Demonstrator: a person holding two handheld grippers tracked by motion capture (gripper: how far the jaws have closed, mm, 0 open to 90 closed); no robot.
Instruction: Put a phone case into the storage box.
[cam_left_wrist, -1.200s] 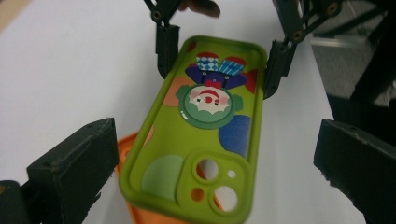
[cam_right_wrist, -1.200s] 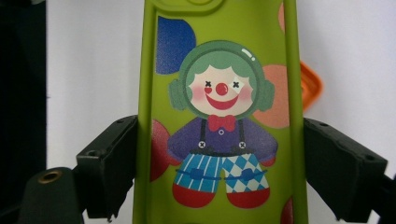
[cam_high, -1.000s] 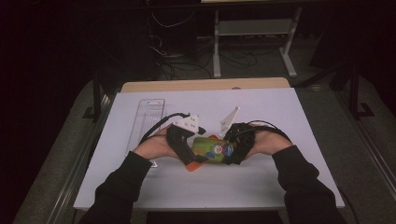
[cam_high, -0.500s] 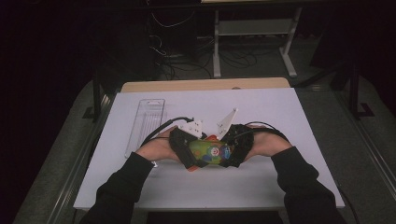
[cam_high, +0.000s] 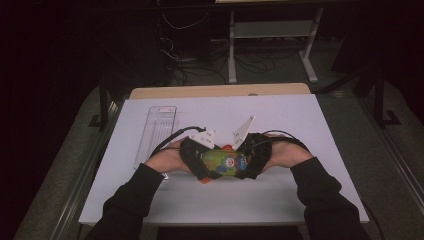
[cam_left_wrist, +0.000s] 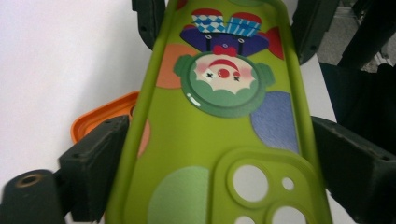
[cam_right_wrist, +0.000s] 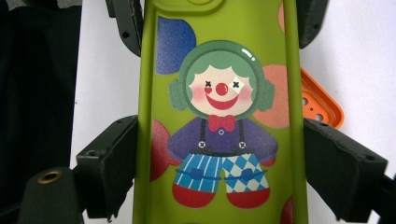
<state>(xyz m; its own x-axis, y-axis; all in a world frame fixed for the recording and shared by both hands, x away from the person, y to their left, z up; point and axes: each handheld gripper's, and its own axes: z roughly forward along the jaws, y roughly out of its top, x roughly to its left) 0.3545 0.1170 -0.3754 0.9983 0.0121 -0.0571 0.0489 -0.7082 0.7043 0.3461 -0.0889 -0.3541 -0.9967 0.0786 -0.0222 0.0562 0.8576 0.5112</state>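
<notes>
Green clown phone case (cam_high: 223, 162), one, clamped between left tool (cam_high: 196, 161) and right tool (cam_high: 251, 161) above one orange case (cam_right_wrist: 322, 103).

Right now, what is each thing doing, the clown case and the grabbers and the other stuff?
Green clown phone case: held off the table between both grippers, clown side up, empty.
Left gripper: jaws shut on the case's camera end.
Right gripper: jaws shut on the other end.
Orange case: lying on the table, partly under the green one.
Clear tray: lying flat, looks empty.
</notes>
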